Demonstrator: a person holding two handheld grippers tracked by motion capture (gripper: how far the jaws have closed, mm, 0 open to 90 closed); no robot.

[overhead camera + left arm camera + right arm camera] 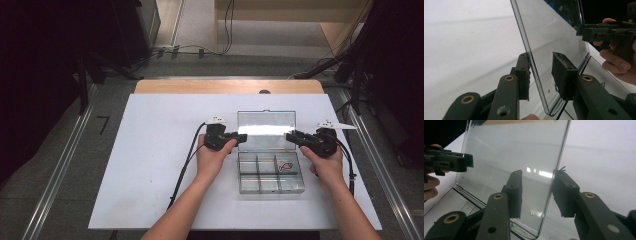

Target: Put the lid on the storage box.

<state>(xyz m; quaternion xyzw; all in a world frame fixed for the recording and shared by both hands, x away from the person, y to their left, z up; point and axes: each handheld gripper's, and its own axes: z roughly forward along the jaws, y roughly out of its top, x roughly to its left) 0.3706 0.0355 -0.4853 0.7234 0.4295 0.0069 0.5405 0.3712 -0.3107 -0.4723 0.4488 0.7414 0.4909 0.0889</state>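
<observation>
Overhead, orange piece [286, 165] inside box [270, 186].

Small orange item [285, 165] in one compartment of the clear box [270, 172], right of box centre: too small to identify. Other compartments' contents not discernible through the clear plastic.

Box lid [554, 42] in left gripper view: top edge runs out of frame; its lower corner is cut by the bottom edge. In right gripper view the lid's [516, 157] top corners are cropped too.

Whether the left gripper's [541, 75] pads actually press the lid: unclear. Same doubt for the right gripper [537, 195].

Beyond the box, the room to either side is too dark to read.
</observation>
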